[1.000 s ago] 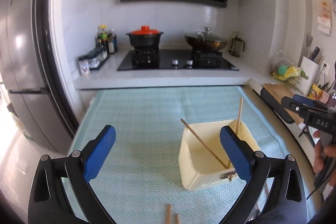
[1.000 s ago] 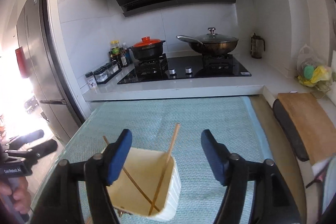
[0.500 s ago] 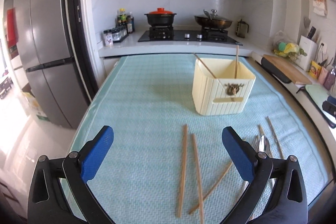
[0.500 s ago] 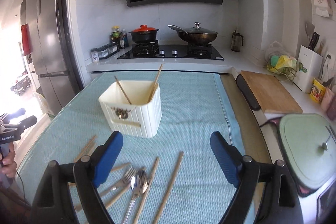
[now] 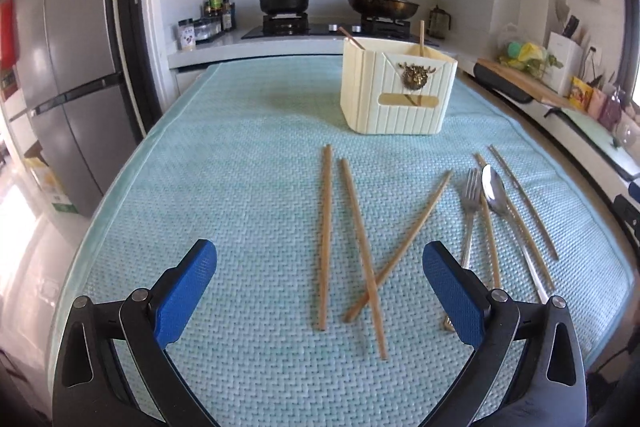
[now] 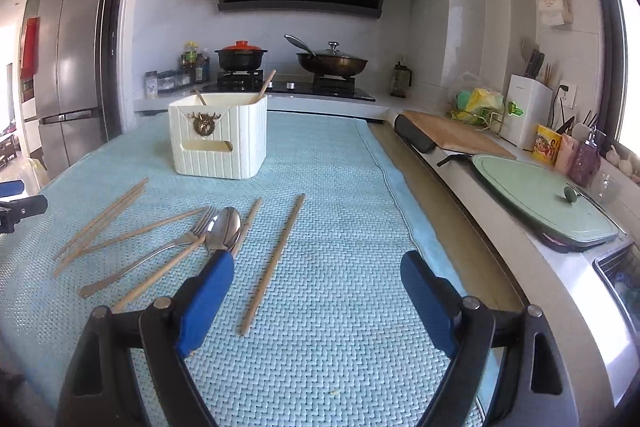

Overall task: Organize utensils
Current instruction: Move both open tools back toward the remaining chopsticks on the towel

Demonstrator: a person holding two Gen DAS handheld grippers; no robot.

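Note:
A cream ribbed utensil holder stands on the light blue mat with two chopsticks leaning in it; it also shows in the right wrist view. Several wooden chopsticks lie loose on the mat, with a fork and a spoon to their right. In the right wrist view the spoon, the fork and a lone chopstick lie just ahead. My left gripper is open and empty above the near chopsticks. My right gripper is open and empty.
A stove with a black pot and a wok stands behind the mat. A fridge is at the left. A counter at the right carries a cutting board and a green lidded pan.
Both grippers have pulled back and lowered from over the holder toward the mat's near edge. The loose chopsticks, fork and spoon have come into view. Both grippers stay open.

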